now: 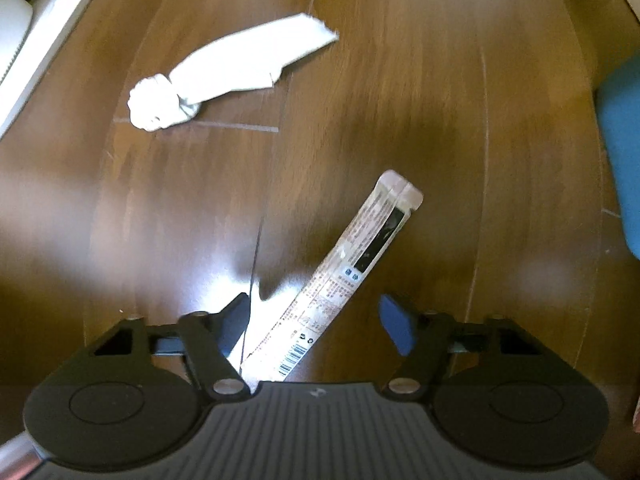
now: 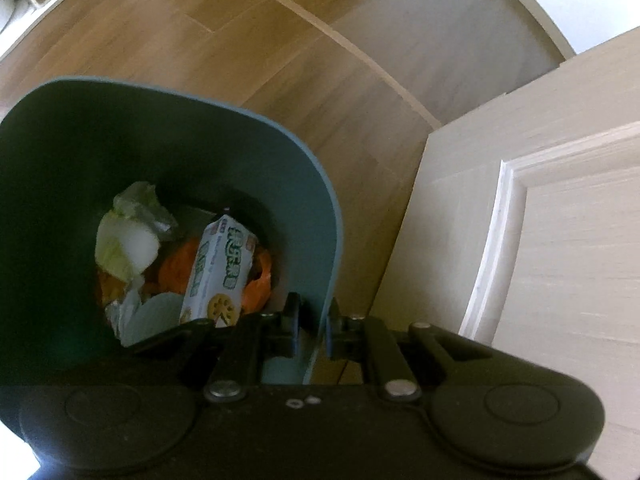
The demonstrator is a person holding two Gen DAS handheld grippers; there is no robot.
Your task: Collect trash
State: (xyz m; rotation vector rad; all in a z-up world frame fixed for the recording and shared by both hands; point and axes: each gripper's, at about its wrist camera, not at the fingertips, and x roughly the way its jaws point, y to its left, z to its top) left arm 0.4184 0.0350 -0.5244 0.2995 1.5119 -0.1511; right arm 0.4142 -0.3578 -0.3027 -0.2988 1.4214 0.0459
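On the dark wooden floor lies a long clear snack wrapper (image 1: 360,248) with printed text and a barcode. My left gripper (image 1: 316,324) points down over its near end. The jaws stand open on either side of the wrapper, and the blue pads (image 1: 396,328) do not press on it. Farther off lies a twisted white paper tissue (image 1: 224,76). My right gripper (image 2: 314,324) is shut on the near wall of the blue trash bin (image 2: 240,120). The bin holds a biscuit box (image 2: 216,276), an orange bag (image 2: 176,272) and crumpled plastic (image 2: 132,232).
A pale panelled door (image 2: 540,220) stands just right of the bin. In the left wrist view a blue shape (image 1: 624,152) shows at the right edge, likely the bin. White furniture (image 1: 40,40) runs along the top left. Open floor surrounds the wrapper and tissue.
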